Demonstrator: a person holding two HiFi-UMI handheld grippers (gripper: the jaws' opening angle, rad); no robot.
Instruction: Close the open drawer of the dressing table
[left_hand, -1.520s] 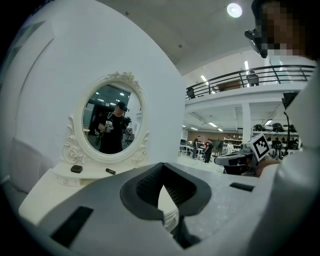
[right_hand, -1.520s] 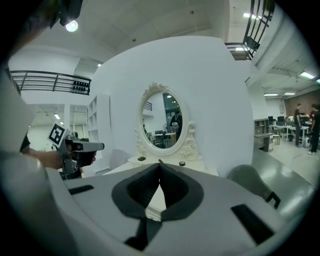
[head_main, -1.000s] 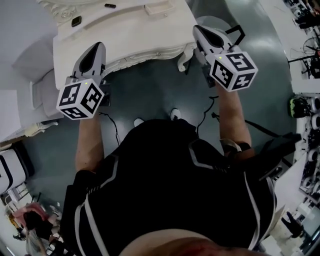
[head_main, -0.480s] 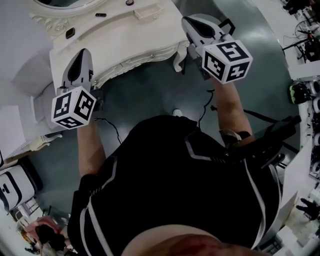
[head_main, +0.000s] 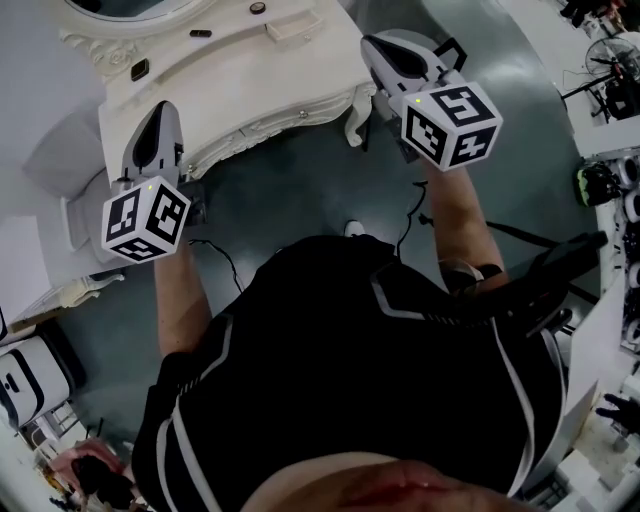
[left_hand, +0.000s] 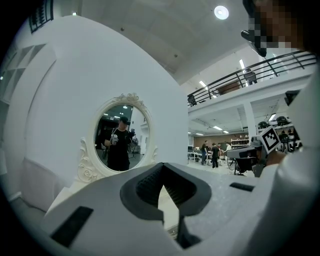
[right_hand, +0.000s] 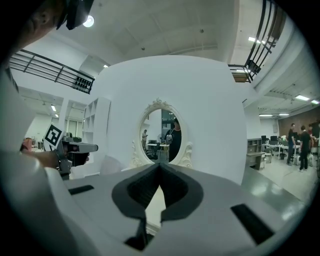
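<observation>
The person is holding both tongs up by the white dressing table (head_main: 250, 60). The left tongs (left_hand: 162, 167) are pinched shut with nothing inside, and the right tongs (right_hand: 159, 165) are shut and empty too. The drawer (head_main: 275, 120) is sitting in the curvy front of the table, between the two tongs and lower down. I am not able to tell how far it is sticking out. Pushing on just one side could be making it go in crooked and get stuck. The hard shut tips could also be slipping off the curvy front or bumping the little knob (head_main: 302, 114).

Count, head view.
Grippers: 2, the left gripper (head_main: 163, 112) at 10 o'clock and the right gripper (head_main: 378, 45) at 1 o'clock.
Dressing table (head_main: 240, 90): 1.
Oval mirror (left_hand: 121, 131): 1.
Small dark items (head_main: 200, 32) on the tabletop, 12 o'clock: 3.
</observation>
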